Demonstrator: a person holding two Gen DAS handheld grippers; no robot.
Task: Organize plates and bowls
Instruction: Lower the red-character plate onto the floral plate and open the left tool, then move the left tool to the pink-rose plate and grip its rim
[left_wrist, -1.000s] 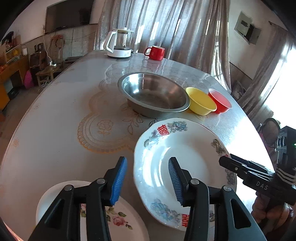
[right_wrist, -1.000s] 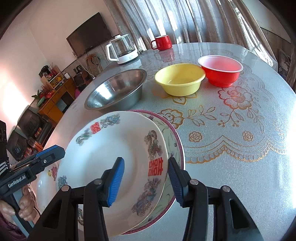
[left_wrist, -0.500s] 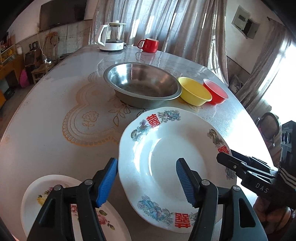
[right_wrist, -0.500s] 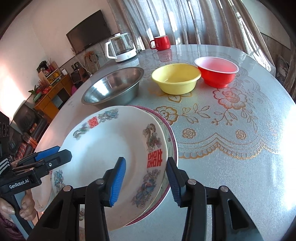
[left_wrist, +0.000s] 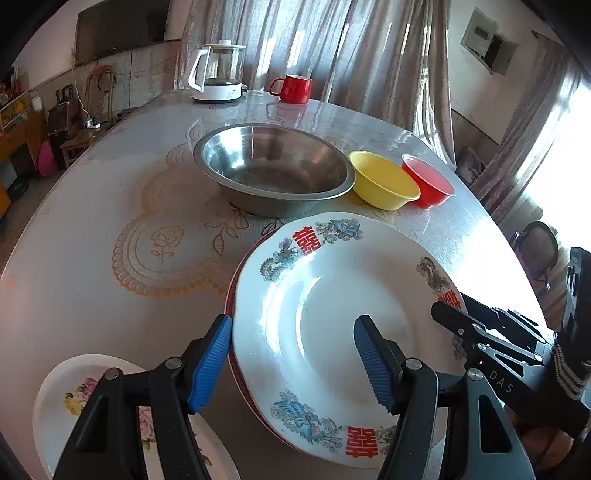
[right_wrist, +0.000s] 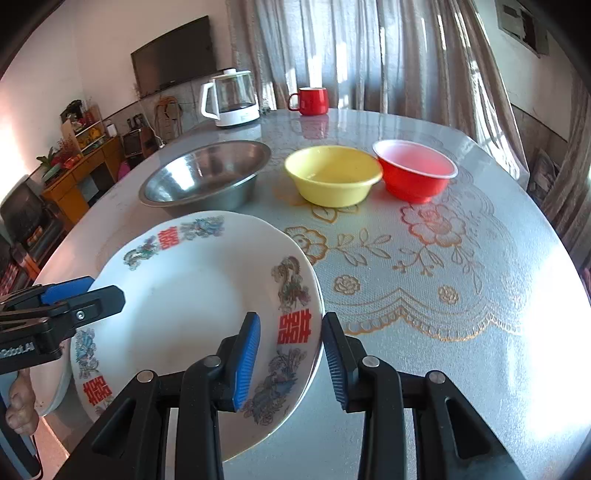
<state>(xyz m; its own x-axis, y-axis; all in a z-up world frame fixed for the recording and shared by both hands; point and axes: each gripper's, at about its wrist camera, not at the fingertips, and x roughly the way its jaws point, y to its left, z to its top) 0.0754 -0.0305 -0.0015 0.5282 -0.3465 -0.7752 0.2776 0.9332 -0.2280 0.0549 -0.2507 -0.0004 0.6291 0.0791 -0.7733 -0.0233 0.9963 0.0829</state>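
Two grippers at one decorated plate on a round table.

The white plate (left_wrist: 332, 332) with red characters lies on a red-rimmed plate (left_wrist: 231, 295) near a steel bowl (left_wrist: 273, 166), yellow bowl (left_wrist: 384, 182) and red bowl (left_wrist: 428, 181). The left gripper (left_wrist: 291, 363) — its jaws just widening — straddles the plate's near rim without pressing it. The right gripper (right_wrist: 291, 363) has been narrowing, its pads flanking the opposite rim; a gap shows beside each pad. A floral plate (left_wrist: 81, 398) lies apart on the table (left_wrist: 92, 229).
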